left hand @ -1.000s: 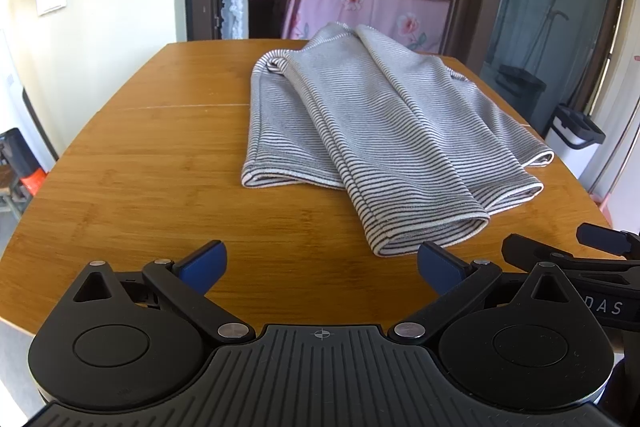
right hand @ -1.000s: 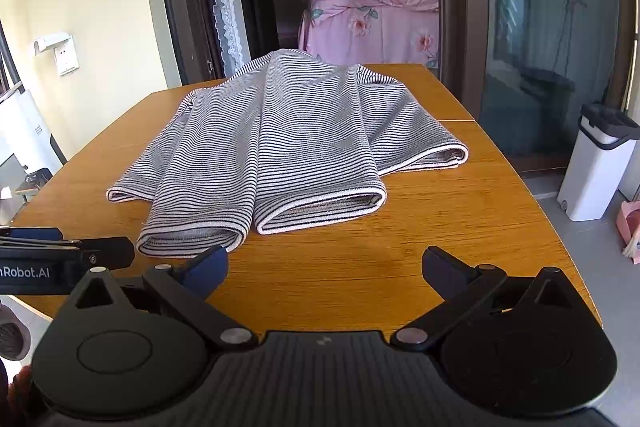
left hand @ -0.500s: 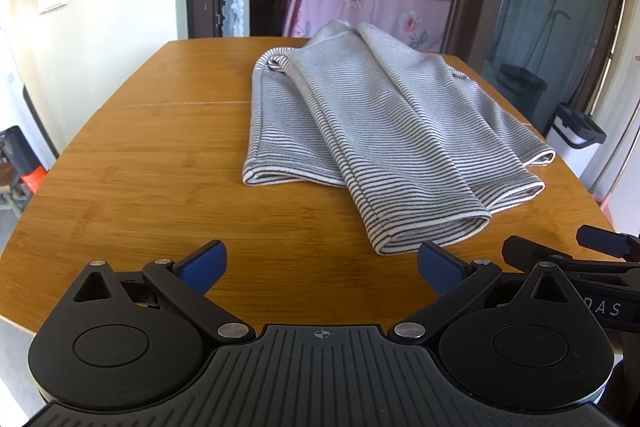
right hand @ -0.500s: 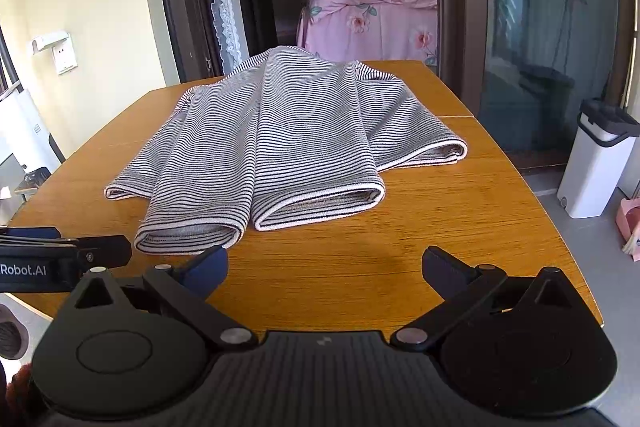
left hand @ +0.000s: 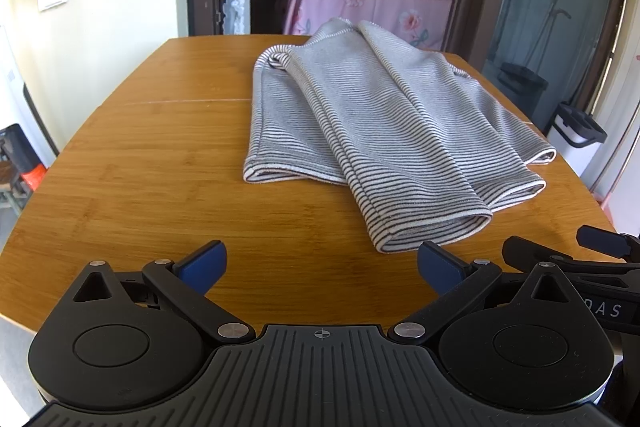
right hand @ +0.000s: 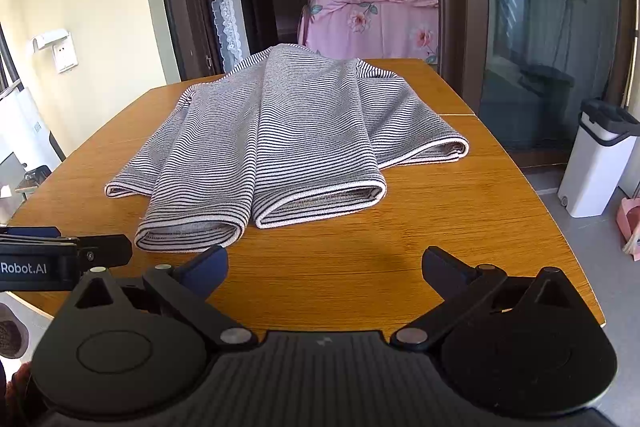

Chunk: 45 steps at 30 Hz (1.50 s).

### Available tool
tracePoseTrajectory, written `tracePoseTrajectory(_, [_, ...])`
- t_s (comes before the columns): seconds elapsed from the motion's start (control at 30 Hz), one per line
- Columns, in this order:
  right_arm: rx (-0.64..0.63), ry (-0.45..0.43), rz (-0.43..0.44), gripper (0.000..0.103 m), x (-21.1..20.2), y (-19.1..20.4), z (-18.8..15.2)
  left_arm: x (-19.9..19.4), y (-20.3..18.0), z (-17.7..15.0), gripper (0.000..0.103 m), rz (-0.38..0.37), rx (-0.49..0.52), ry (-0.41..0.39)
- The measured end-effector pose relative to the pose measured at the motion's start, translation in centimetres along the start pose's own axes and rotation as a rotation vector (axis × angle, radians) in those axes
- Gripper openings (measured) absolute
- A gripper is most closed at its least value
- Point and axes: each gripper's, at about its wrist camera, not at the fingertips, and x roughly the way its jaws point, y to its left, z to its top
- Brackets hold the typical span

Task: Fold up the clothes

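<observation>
Lying mid-worktop, a striped garment awaits folding; left claw and right claw hover released (best gripping both near hem corners together).

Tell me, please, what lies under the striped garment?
The striped garment rests on the wooden table, bare around it. Whether anything sits beneath the folded layers cannot be seen, since the cloth covers that patch.
</observation>
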Motion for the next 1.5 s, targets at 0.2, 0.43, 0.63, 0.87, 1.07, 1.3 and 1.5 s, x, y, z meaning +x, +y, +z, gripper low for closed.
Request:
tracePoseTrajectory(0.2, [0.000,0.001,0.001,0.103,0.07,-0.03,0.04,0.02,0.02,0.14,0.103,0.000,-0.001,0.001])
tracePoseTrajectory(0.43, [0.004,0.007,0.001,0.103,0.20,-0.04,0.04,0.01,0.00,0.19,0.103,-0.001,-0.002,0.003])
tracePoseTrajectory(0.63, [0.005,0.009,0.002,0.103,0.15,-0.02,-0.02,0.02,0.03,0.09,0.103,0.000,-0.003,0.004])
tracePoseTrajectory(0.87, [0.005,0.011,0.001,0.103,0.26,-0.05,-0.26,-0.02,0.01,0.05,0.103,0.000,-0.004,0.005])
tracePoseTrajectory(1.07, [0.005,0.010,0.001,0.103,0.20,-0.07,-0.26,-0.03,-0.01,0.09,0.103,0.001,-0.003,0.003])
tracePoseTrajectory(1.3, [0.006,0.012,0.001,0.103,0.30,-0.01,-0.31,0.01,-0.04,0.17,0.103,0.001,-0.003,0.003])
tracePoseTrajectory(1.5, [0.006,0.011,0.002,0.103,0.14,-0.08,-0.48,0.01,-0.06,0.15,0.103,0.001,-0.002,0.004])
